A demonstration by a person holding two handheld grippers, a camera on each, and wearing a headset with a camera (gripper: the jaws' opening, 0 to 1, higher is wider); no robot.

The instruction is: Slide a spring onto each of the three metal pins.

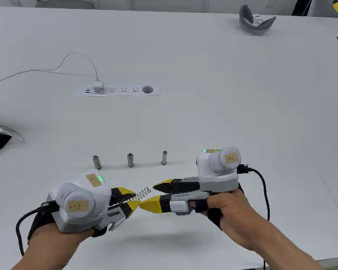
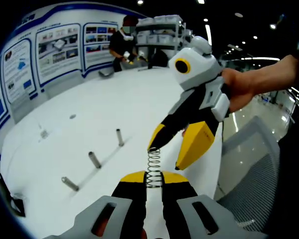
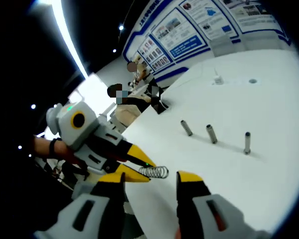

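left gripper (image 2: pixel 153 178) fingers clenched on spring (image 2: pixel 153 162) (looks light, floppy; best held near its end), right gripper (image 3: pixel 150 177) fingers released.

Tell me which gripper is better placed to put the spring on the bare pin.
Left, likely: the left gripper is shut on the spring; the right gripper is open and holds nothing.

Head view down onto table (image 1: pixel 225 95), gripper views facing, sharing three pins (image 1: pixel 130 160)
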